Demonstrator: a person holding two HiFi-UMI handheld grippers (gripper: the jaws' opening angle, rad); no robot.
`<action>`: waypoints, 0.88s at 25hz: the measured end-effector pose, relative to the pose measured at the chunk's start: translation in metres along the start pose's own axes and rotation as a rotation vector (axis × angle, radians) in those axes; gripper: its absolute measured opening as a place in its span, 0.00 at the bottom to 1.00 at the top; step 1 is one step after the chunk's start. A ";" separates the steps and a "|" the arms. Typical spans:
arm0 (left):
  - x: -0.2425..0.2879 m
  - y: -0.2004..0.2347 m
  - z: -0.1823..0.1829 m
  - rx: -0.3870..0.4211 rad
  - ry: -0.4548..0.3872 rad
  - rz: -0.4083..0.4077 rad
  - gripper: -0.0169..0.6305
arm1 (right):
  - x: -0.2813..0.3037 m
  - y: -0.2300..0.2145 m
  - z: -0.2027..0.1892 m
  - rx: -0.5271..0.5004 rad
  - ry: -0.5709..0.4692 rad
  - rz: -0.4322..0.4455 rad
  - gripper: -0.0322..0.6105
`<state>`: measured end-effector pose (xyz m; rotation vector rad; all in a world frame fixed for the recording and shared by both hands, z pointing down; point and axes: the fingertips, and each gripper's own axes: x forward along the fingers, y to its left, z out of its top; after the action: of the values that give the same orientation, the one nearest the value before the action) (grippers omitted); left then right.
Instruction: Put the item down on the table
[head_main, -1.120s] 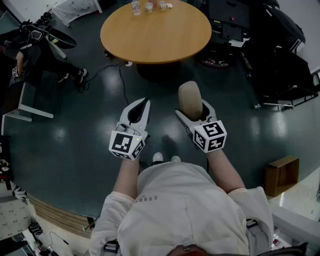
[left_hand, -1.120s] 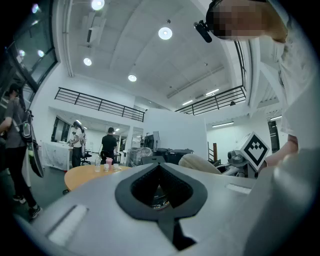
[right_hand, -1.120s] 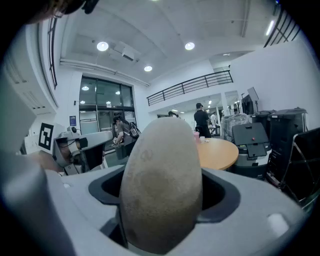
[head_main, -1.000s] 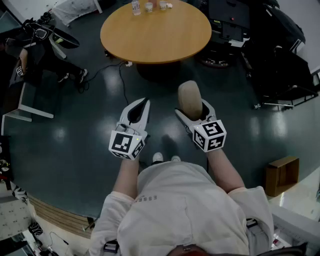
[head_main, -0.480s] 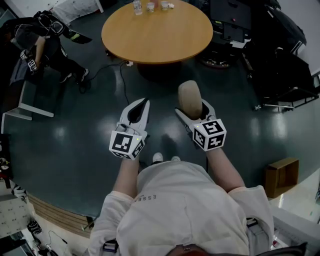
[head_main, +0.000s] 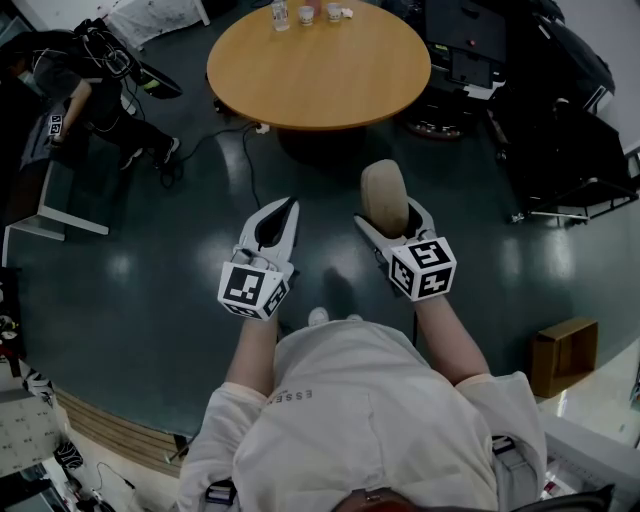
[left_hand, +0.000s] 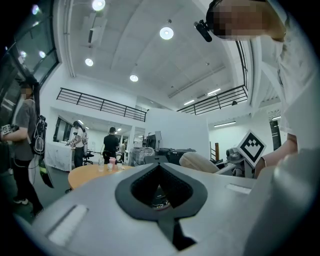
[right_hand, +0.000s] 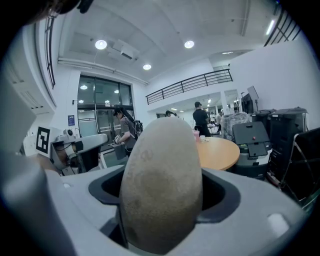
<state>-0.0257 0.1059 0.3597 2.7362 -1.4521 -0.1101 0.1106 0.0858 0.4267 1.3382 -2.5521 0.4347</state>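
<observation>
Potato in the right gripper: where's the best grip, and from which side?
Grip the potato across its narrow width, jaws on the two long flanks, coming in from one end. It is an elongated oval; the right gripper holds it that way, rounded end sticking out.

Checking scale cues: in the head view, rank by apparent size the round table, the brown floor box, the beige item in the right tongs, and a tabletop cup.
1. round table
2. brown box and beige item: alike; the item is nearer, so unranked
3. cup
</observation>
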 end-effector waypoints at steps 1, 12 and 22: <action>-0.002 0.005 0.000 -0.001 -0.002 0.001 0.04 | 0.004 0.002 0.000 -0.002 0.000 -0.004 0.66; -0.016 0.075 -0.008 -0.038 -0.019 0.024 0.04 | 0.052 0.022 0.017 -0.017 -0.015 -0.051 0.66; 0.019 0.125 -0.027 -0.073 0.007 0.071 0.04 | 0.113 0.003 0.026 -0.034 0.007 -0.010 0.66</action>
<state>-0.1162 0.0198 0.3950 2.6217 -1.5105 -0.1481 0.0433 -0.0084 0.4398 1.3342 -2.5343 0.3920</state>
